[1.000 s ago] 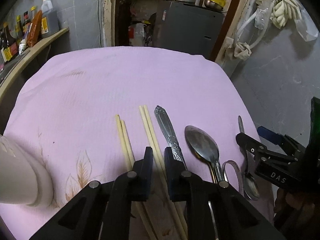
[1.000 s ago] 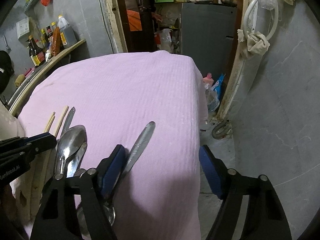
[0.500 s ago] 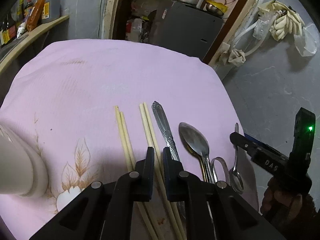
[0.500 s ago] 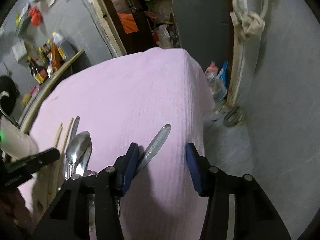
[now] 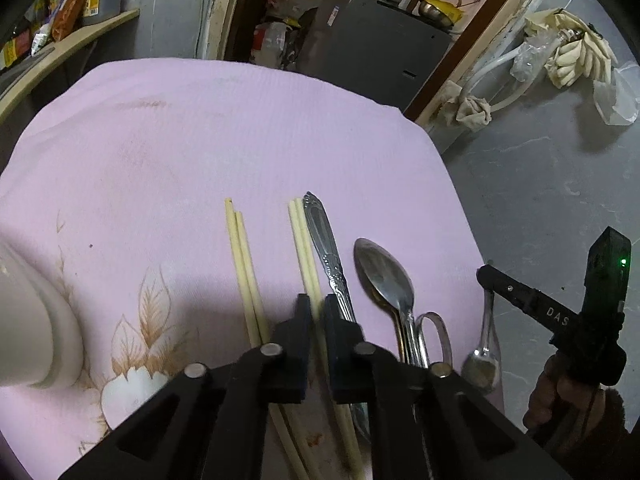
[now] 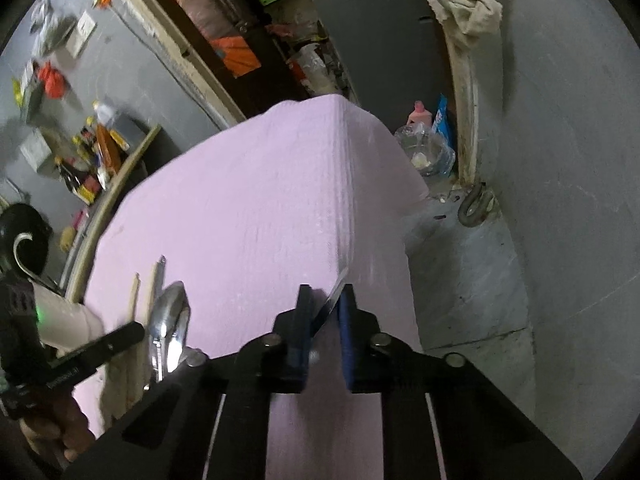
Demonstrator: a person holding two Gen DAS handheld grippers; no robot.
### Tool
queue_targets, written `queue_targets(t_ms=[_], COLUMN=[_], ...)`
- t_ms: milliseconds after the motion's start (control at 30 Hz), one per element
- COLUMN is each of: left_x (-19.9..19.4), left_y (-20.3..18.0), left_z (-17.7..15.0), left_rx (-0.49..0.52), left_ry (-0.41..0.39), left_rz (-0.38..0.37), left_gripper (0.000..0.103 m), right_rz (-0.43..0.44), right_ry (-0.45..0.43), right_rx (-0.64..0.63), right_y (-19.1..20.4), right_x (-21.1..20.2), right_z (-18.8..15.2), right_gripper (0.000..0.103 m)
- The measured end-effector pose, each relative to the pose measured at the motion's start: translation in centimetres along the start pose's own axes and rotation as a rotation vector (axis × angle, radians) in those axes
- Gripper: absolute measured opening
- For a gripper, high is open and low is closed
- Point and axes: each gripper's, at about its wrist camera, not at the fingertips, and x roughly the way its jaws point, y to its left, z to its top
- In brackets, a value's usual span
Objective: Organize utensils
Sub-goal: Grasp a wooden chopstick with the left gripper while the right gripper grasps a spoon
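Pink-clothed counter [image 5: 240, 140] carrying chopsticks [image 5: 245, 268]; left tongs [image 5: 316, 312] pinching chopstick pair [image 5: 302, 240], right tongs [image 6: 325, 304] gripping small spoon [image 5: 482, 354].

Far half of bench [image 5: 240, 128]: bare pink cloth is seen; passage is unobstructed there.
Near left: room is blocked by a pale rounded object [image 5: 32, 320].
Near centre: chopsticks [image 5: 244, 264], knife handle [image 5: 326, 248] and spoons [image 5: 384, 280] are laid closely side by side.
Right edge: the bench drops to grey floor [image 6: 520, 280]; the side is bounded by a wall.
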Motion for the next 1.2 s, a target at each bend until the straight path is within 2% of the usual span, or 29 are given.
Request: queue_targets(t_ms=[267,433,600,700,767,967,1133,1200], left_x=[-1.2,-0.1,0.7,1.6,2.6,3.0,2.3,1.0], left_y=[-0.9,-0.6,-1.4,-2.2,-2.6,-3.5,-2.9,-2.8], left_z=[-0.3,0.1,1.7,2.7,2.9,3.3,2.7,2.3], left_rx=[0.034,0.035,0.09,0.124,0.134,0.147,0.091,0.083], left_ry=[0.008,0.076,0.144,0.192,0.243,0.257,0.245,0.208], left_rz=[-0.031,-0.032,-0.02,-0.02,-0.02,0.007,-0.027,-0.06], left_gripper=[0.004,0.005,0.005,0.005,0.009,0.007,0.005,0.005], right_rz=[0.107,0.125,0.119,0.105,0.088,0.013,-0.057,-0.066], right_ry=[-0.048,0.004,0.05,0.064,0.074,0.055,-0.019,-0.062], right_rx=[0.0,-0.018,-0.021,-0.039,-0.06,-0.131,-0.192,-0.198], right_y=[1.8,2.6,2.9,3.3,3.4,4.7,6.5,7.0], right_x=[-1.5,-0.4,0.5,0.6,0.6,-0.6,-3.0,-4.3], right_z=[-0.9,-1.5,-1.9,-2.0,-2.0,-2.0,-2.1,-2.3], right_gripper=[0.002,0.002,0.002,0.002,0.002,0.002,0.002,0.002])
